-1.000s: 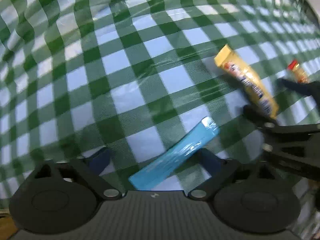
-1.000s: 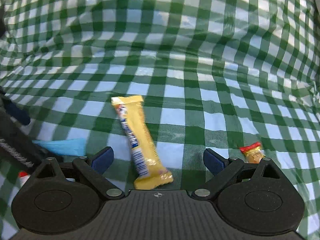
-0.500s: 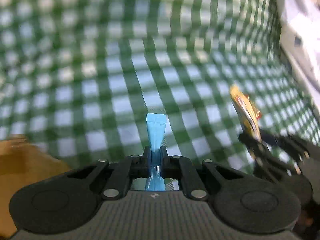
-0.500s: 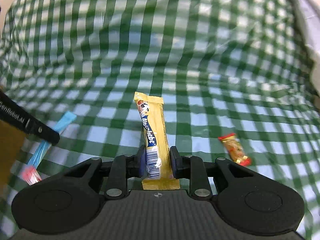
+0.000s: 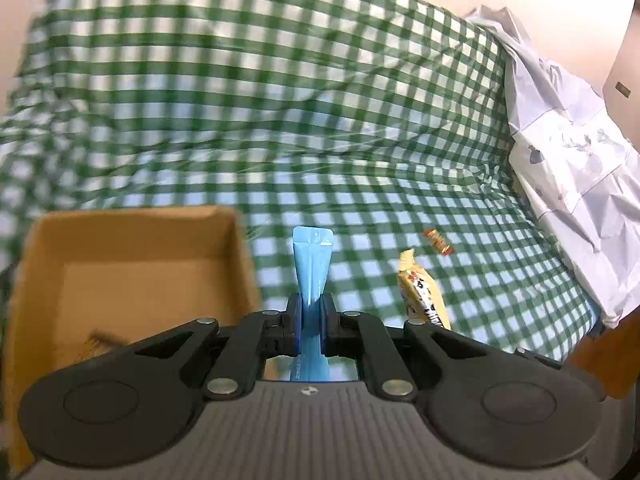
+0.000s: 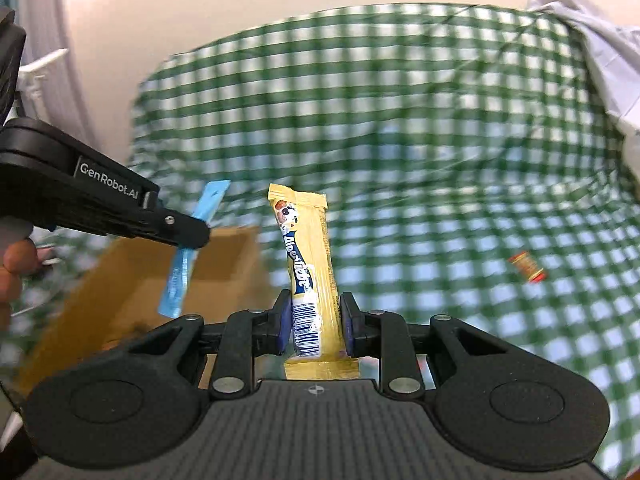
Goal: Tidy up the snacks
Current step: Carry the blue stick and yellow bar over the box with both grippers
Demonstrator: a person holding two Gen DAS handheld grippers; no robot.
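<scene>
We carry both sticks over the green-check tablecloth (image 5: 360,128) toward the cardboard box (image 5: 132,256) at its near-left edge. Left gripper (image 5: 311,318) is clamped on the blue stick (image 5: 311,264); right gripper (image 6: 314,322) is pinching the yellow bar (image 6: 308,264). We should get fully above the box opening, then let go. Small red candy (image 6: 527,267) lies alone on the cloth, far right.

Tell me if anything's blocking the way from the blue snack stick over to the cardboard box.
Nothing visible. The left claw holds the blue snack stick in the air just right of the cardboard box, whose top is open.
</scene>
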